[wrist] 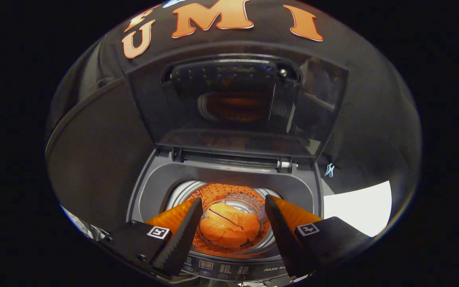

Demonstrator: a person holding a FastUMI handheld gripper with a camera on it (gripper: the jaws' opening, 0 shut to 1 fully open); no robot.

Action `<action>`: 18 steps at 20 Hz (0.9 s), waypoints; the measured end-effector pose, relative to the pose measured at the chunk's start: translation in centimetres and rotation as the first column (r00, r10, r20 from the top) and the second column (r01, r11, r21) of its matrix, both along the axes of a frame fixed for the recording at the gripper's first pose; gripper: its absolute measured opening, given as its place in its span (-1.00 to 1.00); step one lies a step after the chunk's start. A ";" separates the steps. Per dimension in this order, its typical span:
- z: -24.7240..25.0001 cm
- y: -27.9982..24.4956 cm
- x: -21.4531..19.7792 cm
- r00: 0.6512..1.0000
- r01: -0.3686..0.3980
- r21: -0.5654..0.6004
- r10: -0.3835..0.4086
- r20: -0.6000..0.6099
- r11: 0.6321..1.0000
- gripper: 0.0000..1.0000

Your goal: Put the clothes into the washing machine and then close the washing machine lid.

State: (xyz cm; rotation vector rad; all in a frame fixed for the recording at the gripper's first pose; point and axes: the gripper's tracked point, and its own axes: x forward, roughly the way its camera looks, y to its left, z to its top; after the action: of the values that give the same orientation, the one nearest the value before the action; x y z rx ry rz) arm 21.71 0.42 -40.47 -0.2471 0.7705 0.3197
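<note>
Gripper view: the tool (233,215) is held above the washing machine (229,181) with its fingers (181,235) spread apart and nothing between them. An orange garment (229,229) is seen lying in the drum (229,197), beyond the fingertips. The lid (237,103) is raised upright behind the opening.

Lid (237,103) looks like glossy dark glass, super reflective. Drum (181,193) is shiny perforated metal, clothes (229,229) soft crumpled cloth. Gripper (233,227), spread wide, has ridged matt fingers (181,235).
</note>
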 end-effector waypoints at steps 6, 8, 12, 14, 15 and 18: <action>4.1 0.2 -0.4 0.999 0.024 0.011 -0.024 0.034 1.000 1.00; 5.7 0.6 -0.3 0.998 0.030 0.019 -0.031 0.052 0.999 1.00; 10.8 1.9 0.8 0.991 0.030 0.036 -0.035 0.133 0.999 0.99; 13.8 3.2 0.9 0.986 0.036 0.040 -0.042 0.163 0.999 1.00; 15.1 4.0 1.0 0.983 0.042 0.048 -0.050 0.176 0.998 1.00; 18.0 5.6 2.2 0.976 0.069 0.068 -0.082 0.204 0.995 0.99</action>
State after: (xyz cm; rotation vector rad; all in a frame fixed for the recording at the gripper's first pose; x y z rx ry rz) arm 23.92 6.03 -22.43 -0.1895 0.5624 0.2408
